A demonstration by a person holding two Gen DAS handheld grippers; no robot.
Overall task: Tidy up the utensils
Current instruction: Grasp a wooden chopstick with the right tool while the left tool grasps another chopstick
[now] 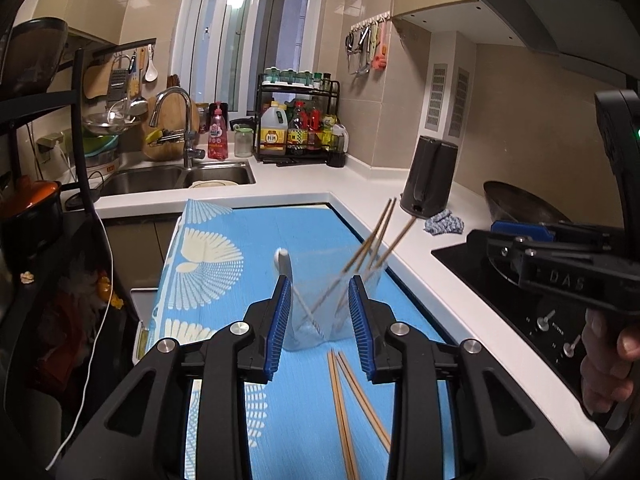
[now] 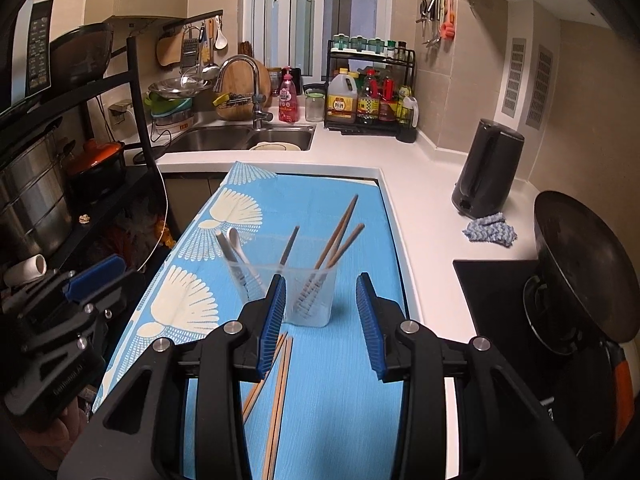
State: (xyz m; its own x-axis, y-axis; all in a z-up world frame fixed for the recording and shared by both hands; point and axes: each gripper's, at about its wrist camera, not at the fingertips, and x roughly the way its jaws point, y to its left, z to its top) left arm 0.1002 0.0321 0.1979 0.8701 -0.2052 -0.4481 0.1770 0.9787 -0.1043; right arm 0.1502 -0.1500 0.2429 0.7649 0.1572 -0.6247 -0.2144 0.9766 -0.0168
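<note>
With both the left gripper and right gripper gaping empty, reaching for the loose chopsticks at 6 o'clock of the clear cup risks toppling that light, top-heavy cup.

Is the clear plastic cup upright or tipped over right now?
Upright. The clear plastic cup stands on its base on the blue patterned mat, with brown wooden chopsticks and white spoons leaning inside.
</note>
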